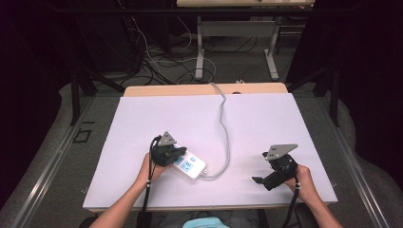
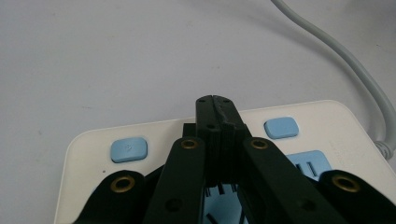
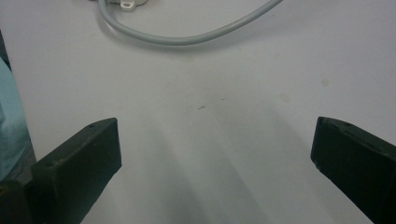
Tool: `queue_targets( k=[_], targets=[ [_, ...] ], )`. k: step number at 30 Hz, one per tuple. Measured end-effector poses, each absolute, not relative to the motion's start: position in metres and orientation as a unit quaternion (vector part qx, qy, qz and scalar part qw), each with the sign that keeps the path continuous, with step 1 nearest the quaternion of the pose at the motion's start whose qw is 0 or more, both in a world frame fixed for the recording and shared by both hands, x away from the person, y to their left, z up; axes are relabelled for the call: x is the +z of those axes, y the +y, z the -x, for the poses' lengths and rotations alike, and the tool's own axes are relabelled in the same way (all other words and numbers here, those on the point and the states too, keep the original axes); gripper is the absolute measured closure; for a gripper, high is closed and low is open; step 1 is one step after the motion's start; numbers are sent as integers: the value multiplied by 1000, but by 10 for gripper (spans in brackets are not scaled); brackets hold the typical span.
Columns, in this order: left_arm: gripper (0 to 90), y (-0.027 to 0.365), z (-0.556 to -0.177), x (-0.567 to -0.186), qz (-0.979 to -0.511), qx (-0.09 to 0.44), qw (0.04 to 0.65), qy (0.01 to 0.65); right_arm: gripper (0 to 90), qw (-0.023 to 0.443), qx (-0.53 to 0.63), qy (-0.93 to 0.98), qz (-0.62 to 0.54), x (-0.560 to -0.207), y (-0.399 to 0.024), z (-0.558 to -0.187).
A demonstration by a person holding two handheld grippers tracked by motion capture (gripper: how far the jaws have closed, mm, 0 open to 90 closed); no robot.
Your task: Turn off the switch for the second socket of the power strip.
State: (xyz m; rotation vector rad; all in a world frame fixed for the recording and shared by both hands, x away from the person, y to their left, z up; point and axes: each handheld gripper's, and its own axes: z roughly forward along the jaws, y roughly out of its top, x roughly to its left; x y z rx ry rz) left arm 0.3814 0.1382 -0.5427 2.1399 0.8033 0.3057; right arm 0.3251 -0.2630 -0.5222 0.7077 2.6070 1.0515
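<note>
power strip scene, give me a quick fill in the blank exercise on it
1. The left gripper has its jaws ____ above the power strip.
2. The right gripper has its jaws wide ____ over the white table.
3. The buttons on the power strip are ____ in colour.
4. The grey cable runs from the power strip toward the table's ____ edge.

Missing words: shut; open; blue; far

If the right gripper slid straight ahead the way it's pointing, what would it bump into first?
Probably the grey cable, curving across the white table ahead of the right gripper's open jaws; nothing lies nearer, though depth is hard to judge.
</note>
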Motion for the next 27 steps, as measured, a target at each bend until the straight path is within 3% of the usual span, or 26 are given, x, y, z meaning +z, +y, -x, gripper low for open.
queue_targets(
  k=[27],
  targets=[
    [900,135,-380,-542,-848,132,402,320,13,127,359,893,-240,-522,-263,-325]
  ],
)
